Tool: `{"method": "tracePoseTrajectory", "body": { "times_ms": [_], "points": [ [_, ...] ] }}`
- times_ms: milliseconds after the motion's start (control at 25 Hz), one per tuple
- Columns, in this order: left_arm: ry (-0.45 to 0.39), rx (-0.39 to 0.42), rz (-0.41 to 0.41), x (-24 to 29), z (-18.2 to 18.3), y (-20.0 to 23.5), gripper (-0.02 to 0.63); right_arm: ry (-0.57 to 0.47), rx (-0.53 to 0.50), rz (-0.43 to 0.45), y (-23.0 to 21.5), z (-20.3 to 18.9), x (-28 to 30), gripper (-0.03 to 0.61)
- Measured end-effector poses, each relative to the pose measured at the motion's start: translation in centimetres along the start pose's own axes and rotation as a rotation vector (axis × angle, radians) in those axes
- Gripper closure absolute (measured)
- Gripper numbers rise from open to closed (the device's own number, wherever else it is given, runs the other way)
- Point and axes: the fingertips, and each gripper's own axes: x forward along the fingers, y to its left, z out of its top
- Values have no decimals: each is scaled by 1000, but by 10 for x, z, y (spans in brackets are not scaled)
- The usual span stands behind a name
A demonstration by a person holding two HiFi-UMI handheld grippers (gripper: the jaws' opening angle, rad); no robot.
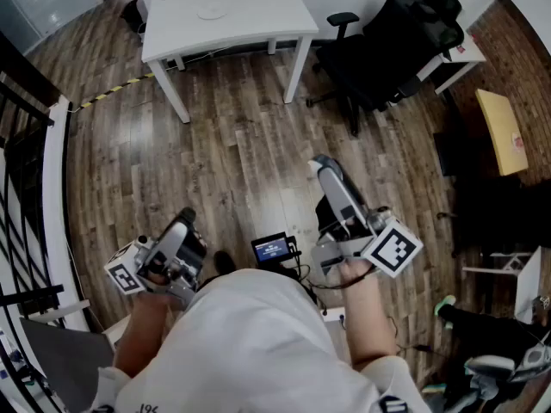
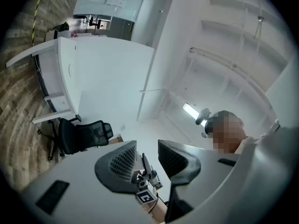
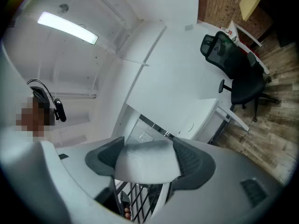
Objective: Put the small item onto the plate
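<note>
1. Right gripper [image 3: 148,148] — jaws stood wide and were clamped on the small white item [image 3: 145,166], a pale, soft-looking block that filled the gap from pad to pad. In the head view this gripper sat at 4 o'clock, held in the person's hand above the floor.
2. Left gripper [image 2: 146,146] — jaws were parted by a narrow gap with nothing gripped between them. It sat at 8 o'clock in the head view, nose angled upward.
3. Plate [image 1: 211,11]: white and round, it lay on the white table [image 1: 258,20] at 11 o'clock, well apart from both grippers and from the held item.
4. Black office chair [image 1: 396,46]: stood at 1 o'clock, just beside the table.
5. Wooden floor [image 1: 232,144]: ran between the table and the person.
6. Small screen [image 1: 272,249]: lit, near 6 o'clock, between the two grippers.
</note>
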Motion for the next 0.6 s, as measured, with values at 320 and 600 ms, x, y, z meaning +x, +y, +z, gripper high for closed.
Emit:
{"method": "tracePoseTrajectory", "body": {
  "times_ms": [320,600],
  "points": [
    [4,29,-13,-2,8,4,486,1,-40,20,4,2,11,247],
    [18,19,21,4,2,9,486,8,-45,6,-1,1,7,247]
  ]
}}
